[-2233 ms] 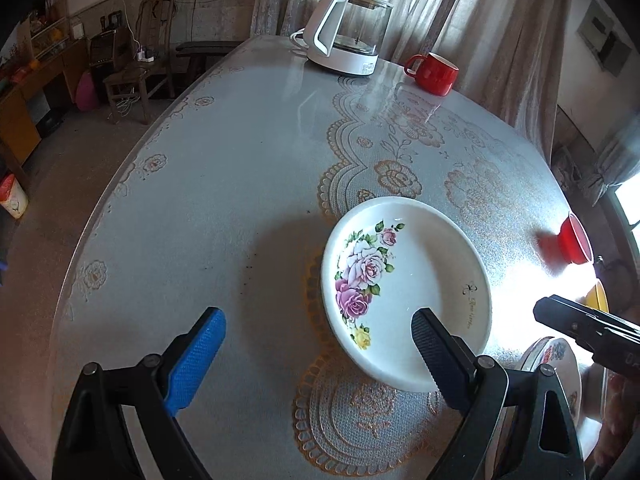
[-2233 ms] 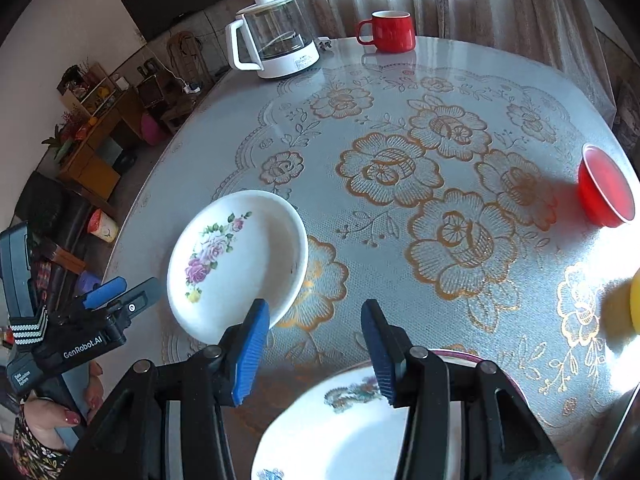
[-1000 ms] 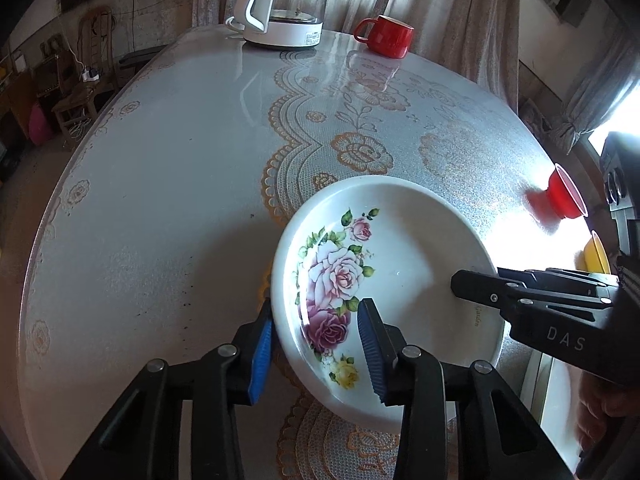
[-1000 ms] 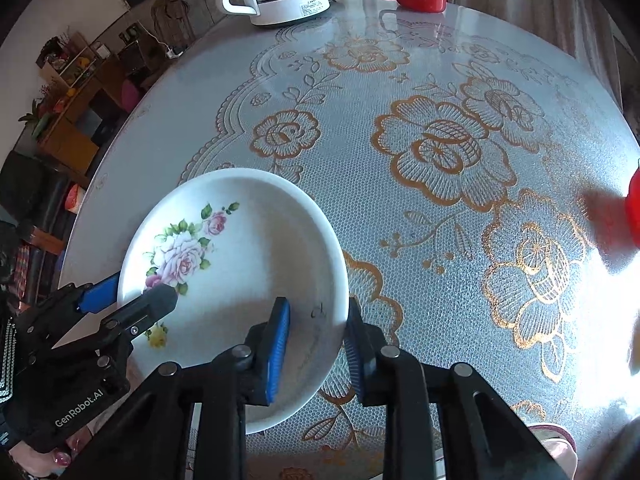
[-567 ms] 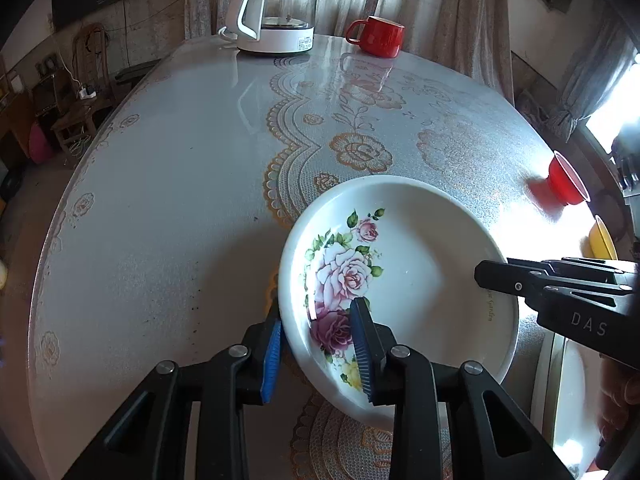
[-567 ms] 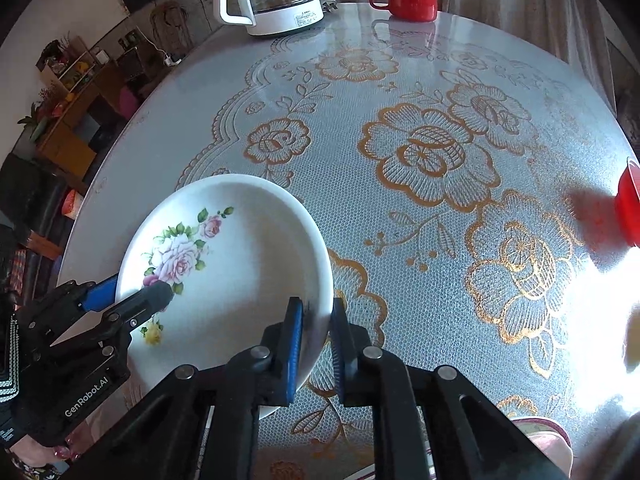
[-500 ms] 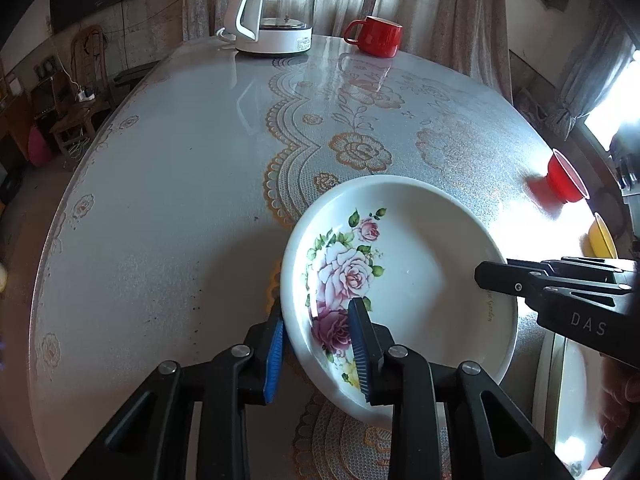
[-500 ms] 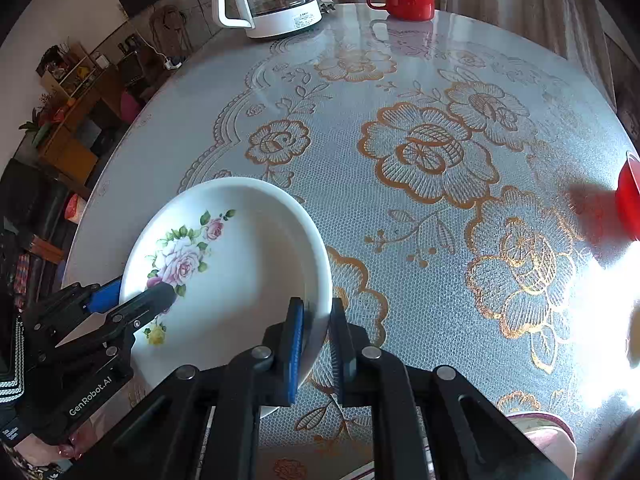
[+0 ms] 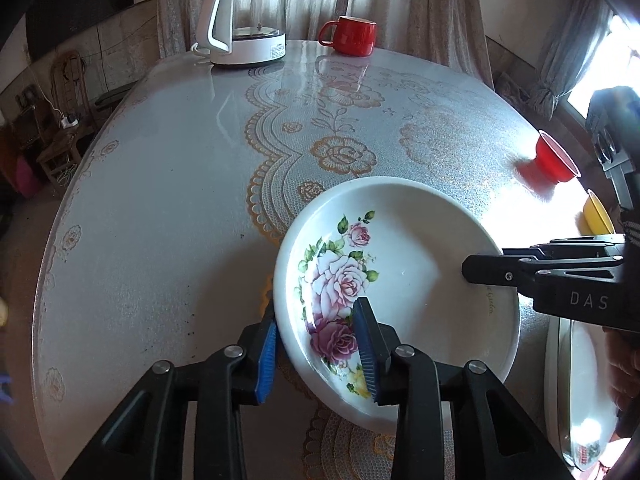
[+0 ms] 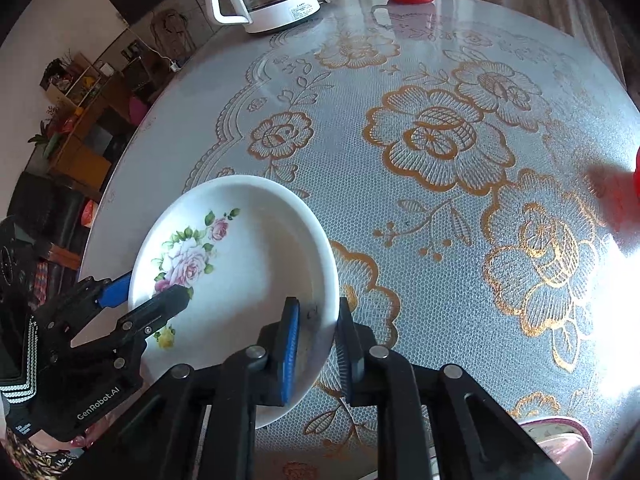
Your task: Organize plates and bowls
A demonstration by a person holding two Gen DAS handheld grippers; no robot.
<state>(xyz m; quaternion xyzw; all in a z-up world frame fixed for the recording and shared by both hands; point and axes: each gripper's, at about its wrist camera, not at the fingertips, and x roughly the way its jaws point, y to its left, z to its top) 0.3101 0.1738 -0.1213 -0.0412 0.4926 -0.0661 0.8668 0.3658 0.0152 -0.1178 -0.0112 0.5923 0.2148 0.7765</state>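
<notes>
While both claws grip: one white ceramic deep plate with a pink rose print [image 9: 400, 264] is pinched from two sides at once.
Left claw [image 9: 318, 354]: narrowed on the plate's near-left rim, one blue pad [image 9: 267, 354] under the outside wall, the other pad over the printed roses inside.
Right claw [image 10: 316, 344]: narrowed on the opposite rim, inner blue pad inside the well, outer finger against the outer wall; in the left wrist view it reaches in from the right as a black bar marked DAS.
Plate position: seems lifted just clear of the round tabletop with its gold-flowered lace cover [image 10: 440, 152], near edge tilted toward the left claw; whether the far edge touches the cloth cannot be told.
Key relation: the two claws face each other across the plate, so its free axis runs between them; each claw is at the rim, neither nearer.
Likely destination: a second white plate with a pink-patterned rim [image 9: 576, 400] lies just beside the held one, to its right, under the right claw's body, and is partly cut off.
Judgement: stacking would mean carrying the rose plate rightward and keeping it level.
Further out: a red plastic bowl [image 9: 556, 158] and a yellow bowl [image 9: 598, 216] stand at the right edge, well apart from the plate.
Far side: a glass kettle on a white base [image 9: 244, 20] and a red mug [image 9: 352, 36] stand by the curtain.
</notes>
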